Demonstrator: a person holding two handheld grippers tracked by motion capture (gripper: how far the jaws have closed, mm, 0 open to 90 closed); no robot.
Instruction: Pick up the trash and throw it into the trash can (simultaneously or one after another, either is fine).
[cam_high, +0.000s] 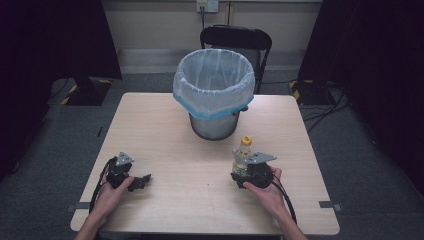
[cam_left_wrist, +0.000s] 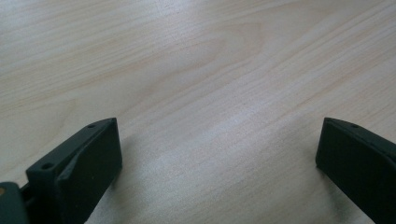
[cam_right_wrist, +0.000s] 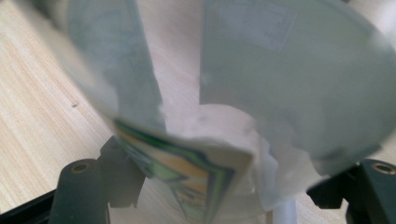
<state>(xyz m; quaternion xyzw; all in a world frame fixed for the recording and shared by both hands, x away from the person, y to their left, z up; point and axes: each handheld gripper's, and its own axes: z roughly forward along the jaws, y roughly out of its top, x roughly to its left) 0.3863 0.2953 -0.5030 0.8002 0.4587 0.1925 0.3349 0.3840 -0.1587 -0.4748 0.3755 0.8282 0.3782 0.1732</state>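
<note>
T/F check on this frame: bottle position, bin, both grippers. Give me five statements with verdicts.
1. The bottle stands on the table, between the right gripper's jaws. True.
2. The bin has no liner. False: a pale bag with a blue edge lines it and folds over the rim.
3. The left gripper holds a cup. False: its jaws stand wide apart over bare wood, with nothing between them.
4. The bottle has a yellow cap. True.
5. The bottle already lies in the bin. False: it is on the table in front of the bin, nearer the person.
</note>
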